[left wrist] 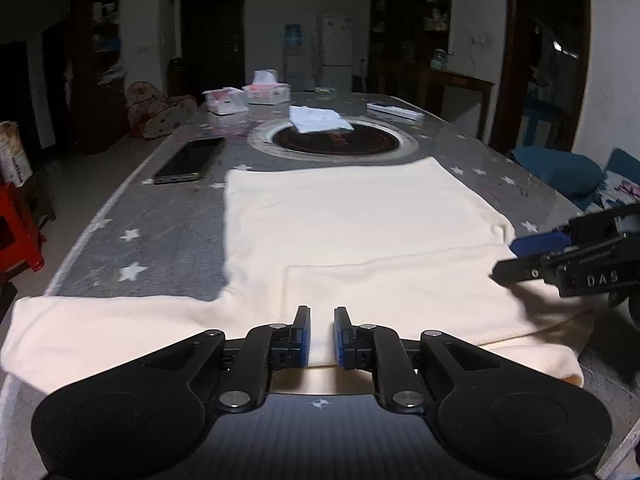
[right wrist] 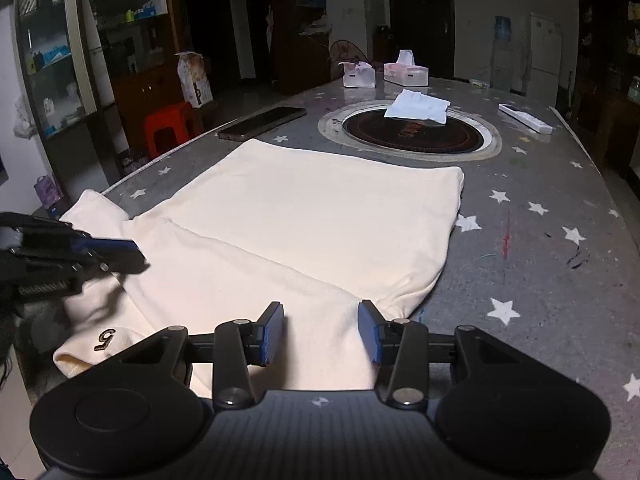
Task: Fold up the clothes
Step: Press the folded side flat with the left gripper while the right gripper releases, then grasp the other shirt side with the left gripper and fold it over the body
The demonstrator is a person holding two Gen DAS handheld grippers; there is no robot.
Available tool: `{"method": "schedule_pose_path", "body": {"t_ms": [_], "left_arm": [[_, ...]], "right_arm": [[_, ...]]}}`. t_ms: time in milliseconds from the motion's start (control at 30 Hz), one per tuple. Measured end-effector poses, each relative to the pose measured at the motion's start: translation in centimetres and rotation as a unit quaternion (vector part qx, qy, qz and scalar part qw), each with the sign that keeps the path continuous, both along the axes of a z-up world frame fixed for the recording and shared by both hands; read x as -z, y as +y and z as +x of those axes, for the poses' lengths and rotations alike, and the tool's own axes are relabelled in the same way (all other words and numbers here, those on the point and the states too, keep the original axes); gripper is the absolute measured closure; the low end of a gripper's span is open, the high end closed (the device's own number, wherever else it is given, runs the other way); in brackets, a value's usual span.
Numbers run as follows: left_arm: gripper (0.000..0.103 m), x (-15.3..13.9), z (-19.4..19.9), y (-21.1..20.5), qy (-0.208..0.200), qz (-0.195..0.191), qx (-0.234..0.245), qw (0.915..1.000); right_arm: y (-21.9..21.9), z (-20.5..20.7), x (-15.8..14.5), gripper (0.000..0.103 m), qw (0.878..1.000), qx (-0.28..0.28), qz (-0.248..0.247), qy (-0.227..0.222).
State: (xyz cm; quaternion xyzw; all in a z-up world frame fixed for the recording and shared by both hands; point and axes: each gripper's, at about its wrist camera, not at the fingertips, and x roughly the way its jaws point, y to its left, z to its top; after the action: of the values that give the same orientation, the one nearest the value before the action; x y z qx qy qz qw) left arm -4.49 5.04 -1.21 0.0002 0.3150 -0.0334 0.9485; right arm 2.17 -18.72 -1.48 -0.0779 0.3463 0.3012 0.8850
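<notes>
Lying flat on the grey, star-printed desk (left wrist: 132, 216), a cream garment (left wrist: 352, 224) fills the near half of both views, its body spread toward the round dark inset (left wrist: 334, 142) in the desk's middle. One sleeve stretches out to the left in the left wrist view, along the near edge; the other sleeve is folded in over the body, its edge making a crease across the cloth. A small dark embroidered mark (right wrist: 105, 339) shows on the fabric near the desk's edge in the right wrist view.

The left gripper (left wrist: 322, 334) sits low over the near edge of the garment, its blue-padded fingers a narrow gap apart with a strip of cloth showing between them; the pads do not visibly press on it. The right gripper (right wrist: 320, 332) hangs over the folded sleeve near the garment's right side, its fingers spread wider, cloth beneath the gap and nothing pinched. Each gripper shows at the side of the other's view, low over the fabric.

Beyond the garment, a dark phone (left wrist: 190, 160) lies on the desk to the left, just past the cloth's far corner. A folded white cloth (right wrist: 418, 106) rests on the far rim of the round inset. Two tissue boxes (right wrist: 406, 72) stand near the far end, and a white remote (right wrist: 525, 118) lies to the right.
</notes>
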Motion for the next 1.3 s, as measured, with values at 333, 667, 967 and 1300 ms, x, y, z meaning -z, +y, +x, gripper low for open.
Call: {"method": "schedule_pose_path", "body": {"t_ms": [333, 667, 967, 1300], "left_arm": [[0.070, -0.5, -2.1, 6.9, -0.009, 0.021, -0.184, 0.9827], [0.060, 0.8, -2.7, 15.9, 0.012, -0.011, -0.354, 0.9352], [0.056, 2.4, -3.7, 21.3, 0.010, -0.167, -0.363, 0.9167], [0.094, 2.8, -6.4, 23.6, -0.037, -0.285, -0.355, 0.8896]], "right_arm": [[0.5, -0.6, -0.3, 0.061, 1.000, -0.011, -0.003, -0.007], [0.6, -2.1, -2.0, 0.060, 0.999, -0.027, 0.009, -0.024], [0.8, -2.9, -2.8, 0.056, 0.999, -0.029, 0.016, -0.033], [0.1, -3.6, -3.0, 0.056, 0.999, -0.021, 0.023, -0.038]]}}
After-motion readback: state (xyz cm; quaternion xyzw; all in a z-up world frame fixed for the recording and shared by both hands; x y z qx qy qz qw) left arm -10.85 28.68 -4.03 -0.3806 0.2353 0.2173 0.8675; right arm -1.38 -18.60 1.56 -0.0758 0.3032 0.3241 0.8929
